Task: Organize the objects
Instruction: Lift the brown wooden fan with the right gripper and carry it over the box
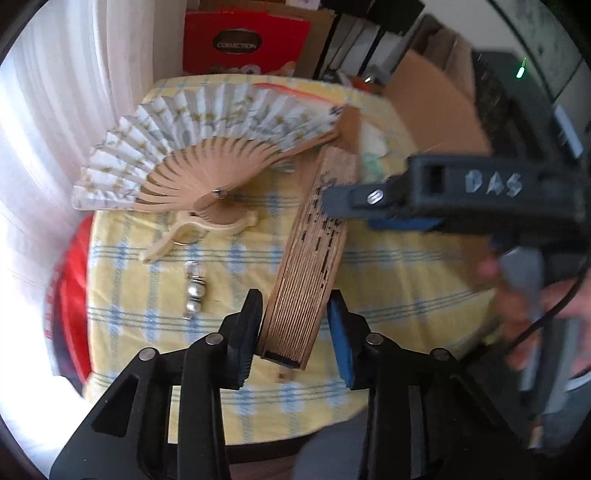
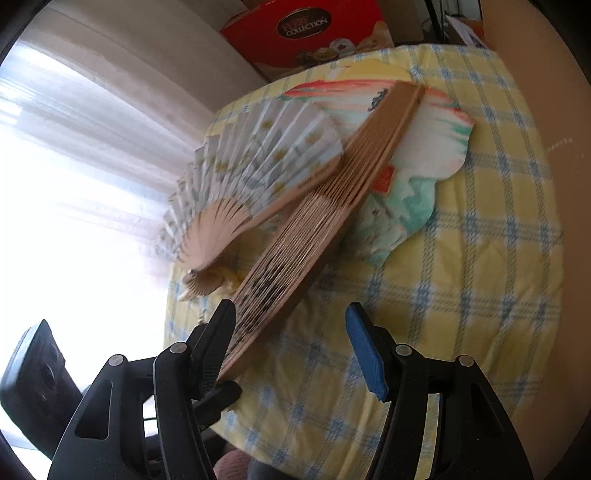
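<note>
Left wrist view: the left claw (image 1: pixel 293 332) straddles the pivot end of a closed wooden fan (image 1: pixel 310 266). Black finger (image 1: pixel 247 332) touches one side, blue finger (image 1: pixel 341 339) sits just off the other, so the jaws stand narrow around it, and I judge the grip loose rather than firm. The fan's far end points up the worktop (image 1: pixel 388 266), where the right claw (image 1: pixel 332 201) reaches in from the side and meets its upper half. Whether that claw pinches the fan is hard to tell from here. Beside it lies an open paper fan (image 1: pixel 207 147), spread wide, with a cream clip (image 1: pixel 184 236) under its pivot and a small clear trinket (image 1: pixel 194 291) nearer the camera.

Right wrist view: the right claw (image 2: pixel 291 332) stands wide. The wooden fan (image 2: pixel 317 206) leans against the black finger (image 2: pixel 218 343) only, and the blue finger (image 2: pixel 365 354) is well apart from it. The slats look slightly splayed. The fan's far end rests over a flat painted fan (image 2: pixel 424 166) and touches the edge of the paper fan (image 2: pixel 266 158). A red box (image 2: pixel 306 29) stands behind.

Risks: with one loose hold and one wide claw, the slats could spring open or the fan could slip and twist. Swinging it could drag the paper fan or knock the trinket off the worktop.
</note>
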`<state>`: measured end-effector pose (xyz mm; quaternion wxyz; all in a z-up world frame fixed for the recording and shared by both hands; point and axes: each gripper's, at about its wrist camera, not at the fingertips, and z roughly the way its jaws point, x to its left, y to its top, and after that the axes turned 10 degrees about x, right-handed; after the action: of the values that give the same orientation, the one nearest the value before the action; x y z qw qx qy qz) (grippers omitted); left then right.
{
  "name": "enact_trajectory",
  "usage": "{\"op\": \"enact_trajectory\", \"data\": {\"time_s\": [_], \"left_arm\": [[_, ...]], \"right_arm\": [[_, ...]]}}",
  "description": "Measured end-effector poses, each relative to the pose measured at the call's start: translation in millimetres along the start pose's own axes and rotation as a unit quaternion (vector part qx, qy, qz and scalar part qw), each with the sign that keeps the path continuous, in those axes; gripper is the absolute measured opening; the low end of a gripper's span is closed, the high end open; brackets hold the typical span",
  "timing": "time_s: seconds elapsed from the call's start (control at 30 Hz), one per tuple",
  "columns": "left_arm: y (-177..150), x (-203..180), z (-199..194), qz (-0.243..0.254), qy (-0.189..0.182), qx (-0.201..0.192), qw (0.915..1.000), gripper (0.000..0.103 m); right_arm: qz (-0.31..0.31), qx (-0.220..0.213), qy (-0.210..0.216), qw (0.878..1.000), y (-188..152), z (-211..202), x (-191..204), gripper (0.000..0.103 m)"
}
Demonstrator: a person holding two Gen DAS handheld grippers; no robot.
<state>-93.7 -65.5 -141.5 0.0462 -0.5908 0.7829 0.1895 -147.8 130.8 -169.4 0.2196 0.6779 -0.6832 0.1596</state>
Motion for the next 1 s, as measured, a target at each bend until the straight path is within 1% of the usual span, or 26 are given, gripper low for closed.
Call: {"op": "enact_trajectory", "data": {"time_s": [0.03,0.07,0.1,0.13,0.17,0.23,0.3,0.37,0.5,0.6,0.77,1.0], "left_arm": [[-1,-1,-3,-0.003,-0.015,0.001,0.9999,0.031],[-1,-2,-4,-0.003,-0.023,0.001,0.9997,0.031],[-2,-4,-5,-0.004,-0.030,0.001,0.9995,0.030],[-2,-6,-7,-0.004,-0.037,0.000,0.9993,0.030],[-2,-8,-9,-0.004,-0.043,-0.001,0.9991,0.029],[-1,-13,-11,-0.002,-0.048,-0.003,0.9989,0.028],[-2,-18,-15,-0.001,-0.050,-0.009,0.9987,0.027],[-5,-21,-20,0.000,-0.058,-0.015,0.9982,0.027],[-7,-35,-33,0.017,-0.065,-0.030,0.9973,0.027],[-4,-47,-42,0.027,-0.065,-0.043,0.9966,0.027],[-2,-67,-58,0.044,-0.067,-0.062,0.9948,0.027],[6,-101,-83,0.062,-0.073,-0.098,0.9905,0.027]], "right_arm": [[-0.001,0.002,0.008,1.000,-1,0,1,0.064],[-0.005,0.004,0.014,1.000,-2,1,3,0.064],[-0.008,0.004,0.016,1.000,-3,0,4,0.060],[-0.014,0.002,0.018,1.000,-4,0,6,0.054],[-0.018,-0.001,0.023,1.000,-4,-2,8,0.042],[-0.019,-0.011,0.018,1.000,-7,-6,9,0.041],[-0.021,-0.023,0.015,0.999,-10,-13,9,0.033],[-0.019,-0.031,0.021,0.999,-12,-21,7,0.032],[-0.024,-0.052,0.015,0.998,-19,-40,10,0.030],[-0.024,-0.071,0.018,0.997,-26,-58,11,0.030],[-0.039,-0.098,0.009,0.994,-39,-86,17,0.030],[-0.052,-0.142,0.013,0.988,-46,-139,15,0.030]]}}
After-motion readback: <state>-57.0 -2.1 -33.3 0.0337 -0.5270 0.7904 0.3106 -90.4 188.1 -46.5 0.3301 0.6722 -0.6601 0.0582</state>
